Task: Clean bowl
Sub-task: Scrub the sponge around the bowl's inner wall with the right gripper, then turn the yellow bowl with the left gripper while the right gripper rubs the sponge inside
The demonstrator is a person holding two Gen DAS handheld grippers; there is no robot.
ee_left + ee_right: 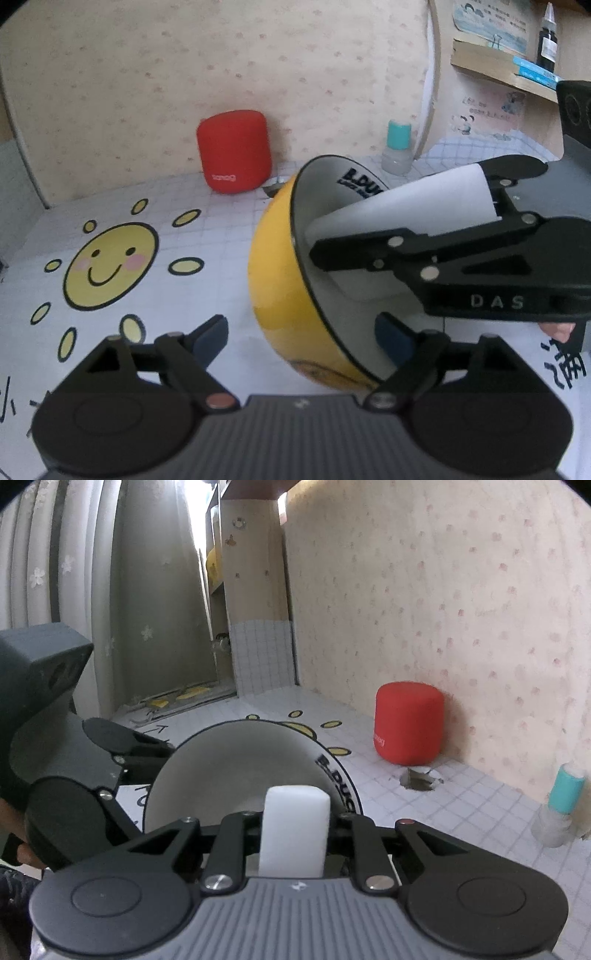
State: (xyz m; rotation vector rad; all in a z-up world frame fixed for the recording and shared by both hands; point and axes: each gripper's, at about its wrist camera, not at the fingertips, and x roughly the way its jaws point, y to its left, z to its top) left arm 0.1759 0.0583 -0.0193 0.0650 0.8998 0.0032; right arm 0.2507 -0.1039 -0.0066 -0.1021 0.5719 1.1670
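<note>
The yellow bowl [280, 280] is standing tipped on its side on the bench [207, 280], its white inside facing toward the right claw [325, 240]. The left claw [301, 341] is gripping the bowl's rim, one blue pad outside and one inside. The right claw is holding a white sponge block [402, 210] tightly between its fingers, and the block's long axis is pointing into the bowl, its front end lying within the opening. A red speaker [234, 151] is standing behind, near the wall.
</note>
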